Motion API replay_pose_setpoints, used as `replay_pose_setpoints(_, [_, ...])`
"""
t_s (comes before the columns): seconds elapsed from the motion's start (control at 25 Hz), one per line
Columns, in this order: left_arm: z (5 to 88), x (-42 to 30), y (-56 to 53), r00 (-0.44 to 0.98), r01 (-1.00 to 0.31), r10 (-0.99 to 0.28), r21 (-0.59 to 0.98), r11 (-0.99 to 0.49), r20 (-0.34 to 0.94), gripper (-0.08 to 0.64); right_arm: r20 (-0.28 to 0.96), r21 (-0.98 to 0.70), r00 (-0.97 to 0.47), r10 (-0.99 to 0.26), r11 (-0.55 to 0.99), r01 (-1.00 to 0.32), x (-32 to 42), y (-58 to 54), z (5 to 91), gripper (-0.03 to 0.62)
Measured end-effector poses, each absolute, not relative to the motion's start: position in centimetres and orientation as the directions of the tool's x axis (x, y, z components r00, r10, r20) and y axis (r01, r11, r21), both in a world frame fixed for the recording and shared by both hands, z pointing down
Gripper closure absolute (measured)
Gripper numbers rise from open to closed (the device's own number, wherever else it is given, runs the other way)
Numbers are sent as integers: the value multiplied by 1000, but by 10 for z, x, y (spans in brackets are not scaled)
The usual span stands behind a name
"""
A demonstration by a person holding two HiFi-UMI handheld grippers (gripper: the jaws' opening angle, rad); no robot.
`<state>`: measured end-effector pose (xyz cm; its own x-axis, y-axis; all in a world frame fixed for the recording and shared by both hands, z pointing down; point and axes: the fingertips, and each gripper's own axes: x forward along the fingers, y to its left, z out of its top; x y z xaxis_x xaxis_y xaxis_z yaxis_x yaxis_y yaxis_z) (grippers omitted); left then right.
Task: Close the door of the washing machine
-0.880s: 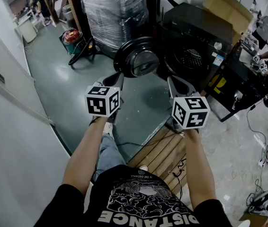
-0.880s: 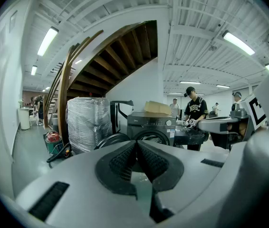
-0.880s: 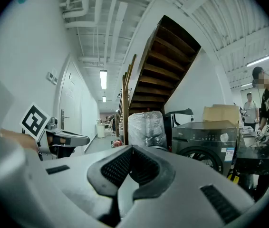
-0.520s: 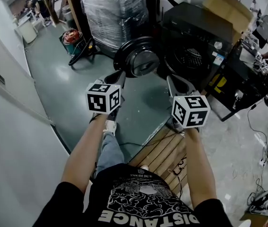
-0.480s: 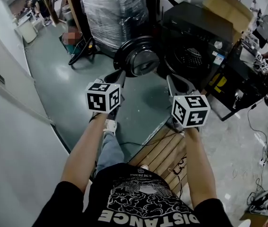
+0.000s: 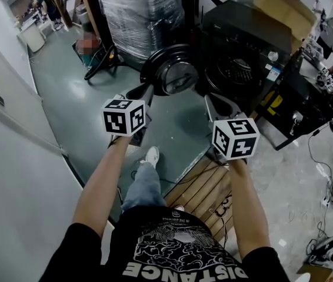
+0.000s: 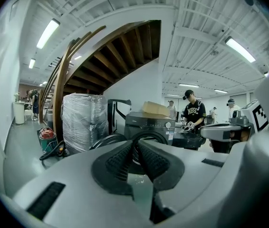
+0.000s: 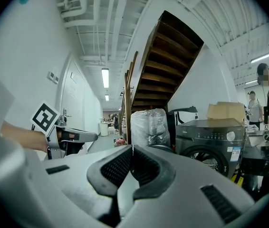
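A black washing machine (image 6: 246, 40) stands ahead with its drum opening (image 6: 235, 72) uncovered. Its round glass door (image 6: 171, 70) hangs open to the left. My left gripper (image 6: 145, 90) is shut on nothing and hovers just below the door, short of touching it. The right gripper (image 6: 209, 100) is also shut and empty, held in front of the machine's lower left corner. In the left gripper view the machine (image 7: 149, 123) shows beyond the shut jaws of the left gripper (image 7: 135, 144). The right gripper view shows the machine (image 8: 211, 137) to the right of the right gripper (image 8: 131, 149).
A plastic-wrapped pallet load (image 6: 143, 13) stands behind the door, with a red vacuum and hose (image 6: 96, 54) to its left. A wooden pallet (image 6: 205, 188) lies underfoot. A dark workbench (image 6: 299, 101) with people is at the right, and a white wall (image 6: 7, 151) at the left.
The left gripper has shifted slightly up and to the left. The person's foot has stepped forward on the green floor. The right gripper has barely moved.
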<state>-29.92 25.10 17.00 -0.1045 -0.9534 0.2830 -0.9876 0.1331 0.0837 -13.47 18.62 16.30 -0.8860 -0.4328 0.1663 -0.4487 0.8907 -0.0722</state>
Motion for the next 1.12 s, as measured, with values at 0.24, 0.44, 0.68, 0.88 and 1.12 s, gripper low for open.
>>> replay_pose_setpoints(0.24, [182, -325, 232, -84, -988, -948, 99, 119, 309, 488, 183, -78, -887, -424, 893, -443, -157, 171, 168, 571])
replay_pose_setpoints(0.44, [191, -361, 214, -85, -989, -941, 85, 119, 327, 434, 189, -86, -899, -394, 906, -415, -186, 163, 174, 571])
replay_pose_setpoints(0.68, [190, -410, 184, -64, -994, -941, 58, 88, 332, 428, 217, -90, -911, -352, 922, -377, -229, 145, 188, 571])
replay_pose_setpoints(0.88, [204, -448, 164, -31, -997, -934, 55, 54, 356, 414, 219, -107, -914, -342, 923, -371, -266, 122, 192, 571])
replay_pose_setpoints(1.12, [232, -477, 135, 44, -999, -911, 35, -32, 410, 405, 230, -113, -923, -309, 934, -340, -310, 102, 200, 571])
